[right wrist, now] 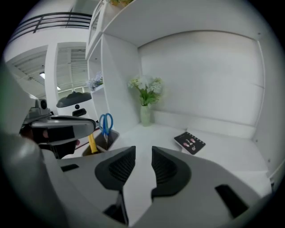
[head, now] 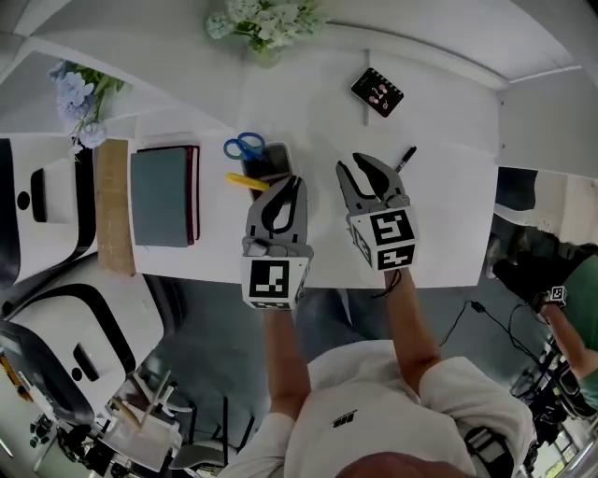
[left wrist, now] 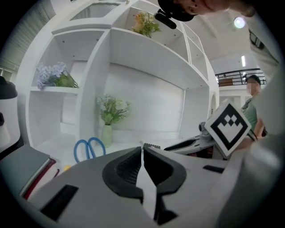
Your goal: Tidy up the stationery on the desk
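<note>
A dark pen holder (head: 271, 161) on the white desk (head: 439, 233) holds blue-handled scissors (head: 244, 147) and a yellow tool (head: 247, 181). My left gripper (head: 295, 182) hovers just right of the holder, its jaws shut with nothing between them. My right gripper (head: 351, 162) is beside it over the desk's middle, jaws open and empty. A black pen (head: 405, 157) lies just right of the right gripper. A small black notebook (head: 377, 91) lies further back. The right gripper view shows the scissors (right wrist: 106, 122), the yellow tool (right wrist: 92, 143) and the notebook (right wrist: 190, 142) ahead.
A grey book on a dark red one (head: 164, 194) lies left of the holder, beside a cork strip (head: 113, 205). A vase of white flowers (head: 266, 23) stands at the back wall. Shelf walls enclose the desk. A second person (head: 575, 308) stands at the right.
</note>
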`<state>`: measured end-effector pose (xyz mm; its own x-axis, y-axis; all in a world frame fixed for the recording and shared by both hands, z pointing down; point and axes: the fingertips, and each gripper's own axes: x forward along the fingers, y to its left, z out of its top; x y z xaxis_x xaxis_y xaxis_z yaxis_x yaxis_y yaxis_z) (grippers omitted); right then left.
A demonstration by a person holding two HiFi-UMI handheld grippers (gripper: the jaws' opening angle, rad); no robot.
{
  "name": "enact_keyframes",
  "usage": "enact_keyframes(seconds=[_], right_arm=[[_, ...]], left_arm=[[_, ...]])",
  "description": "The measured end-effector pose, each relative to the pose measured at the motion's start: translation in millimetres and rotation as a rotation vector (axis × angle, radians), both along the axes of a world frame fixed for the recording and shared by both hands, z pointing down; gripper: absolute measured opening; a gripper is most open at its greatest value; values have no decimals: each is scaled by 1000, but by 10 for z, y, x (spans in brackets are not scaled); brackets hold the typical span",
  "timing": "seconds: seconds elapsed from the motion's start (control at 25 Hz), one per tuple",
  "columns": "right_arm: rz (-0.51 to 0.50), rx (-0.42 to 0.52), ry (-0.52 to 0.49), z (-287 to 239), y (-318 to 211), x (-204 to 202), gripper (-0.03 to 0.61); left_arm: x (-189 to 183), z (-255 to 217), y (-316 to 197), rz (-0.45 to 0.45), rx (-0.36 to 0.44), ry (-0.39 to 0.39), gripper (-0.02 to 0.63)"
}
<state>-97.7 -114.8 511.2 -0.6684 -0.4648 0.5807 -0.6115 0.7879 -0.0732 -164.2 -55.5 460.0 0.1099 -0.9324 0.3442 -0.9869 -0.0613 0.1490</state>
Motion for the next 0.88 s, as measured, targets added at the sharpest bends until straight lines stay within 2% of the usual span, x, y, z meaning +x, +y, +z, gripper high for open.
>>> enact_keyframes(seconds=[0.36, 0.68, 0.88], right_arm=[[220, -47, 34, 288, -150, 835, 101], [408, -95, 60, 591, -329, 1333, 126], [456, -138, 73, 791, -394, 1474, 132]], left_arm=[[689, 183, -249, 185, -23, 4, 0], [1106, 354, -405, 302, -47, -4, 0], [1285, 429, -489, 352, -55, -6, 0]])
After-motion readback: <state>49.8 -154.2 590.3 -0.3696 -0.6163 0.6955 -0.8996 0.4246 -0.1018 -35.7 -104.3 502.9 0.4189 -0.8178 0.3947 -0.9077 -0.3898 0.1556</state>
